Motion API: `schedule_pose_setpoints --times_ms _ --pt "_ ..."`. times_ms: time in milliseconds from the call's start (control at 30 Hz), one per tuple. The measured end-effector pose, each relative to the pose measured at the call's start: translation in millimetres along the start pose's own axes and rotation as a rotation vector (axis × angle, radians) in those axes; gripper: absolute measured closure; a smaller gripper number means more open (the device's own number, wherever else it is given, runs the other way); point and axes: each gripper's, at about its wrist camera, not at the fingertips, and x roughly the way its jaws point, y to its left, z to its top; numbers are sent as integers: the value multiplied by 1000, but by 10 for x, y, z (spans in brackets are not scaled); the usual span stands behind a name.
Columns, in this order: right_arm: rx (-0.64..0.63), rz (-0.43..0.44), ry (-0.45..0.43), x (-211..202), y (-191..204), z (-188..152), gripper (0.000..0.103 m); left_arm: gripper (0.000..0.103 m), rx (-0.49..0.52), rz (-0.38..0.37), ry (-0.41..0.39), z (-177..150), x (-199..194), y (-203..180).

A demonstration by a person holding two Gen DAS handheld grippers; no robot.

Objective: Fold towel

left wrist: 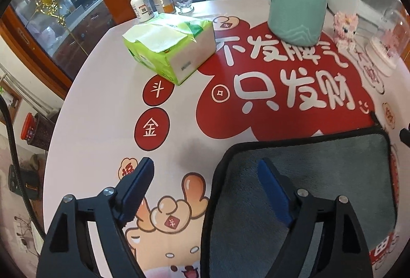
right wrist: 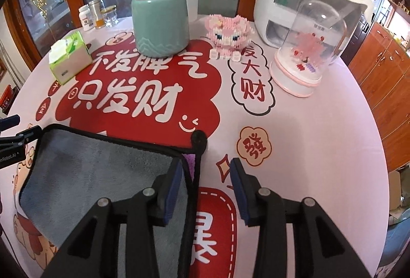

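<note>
Low in both frames, the left gripper (left wrist: 205,175) and right gripper (right wrist: 205,171) hung wide over the flat towel's (left wrist: 320,175) side edges, ready to pinch corners.

Desk cloth (right wrist: 320,149) ahead of fingers: "不发脾气 只发财", "发大财", "發"; "斗", "金" left. Left gripper (right wrist: 10,147) label: "nRobot.AI".

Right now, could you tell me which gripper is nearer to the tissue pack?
Left. The left gripper straddles the towel's left edge, on the side where the tissue pack sits. The right gripper straddles the towel's right edge, farther away.
</note>
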Motion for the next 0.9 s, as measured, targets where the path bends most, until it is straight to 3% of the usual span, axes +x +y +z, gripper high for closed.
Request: schedule_pose_setpoints --times_ms 400,900 --pt "7 23 -65 -533 50 -149 64 1 -56 -35 -75 -220 -568 71" --pt "-3 65 -124 -1185 92 -529 64 1 -100 -94 -159 -720 -1323 -15"
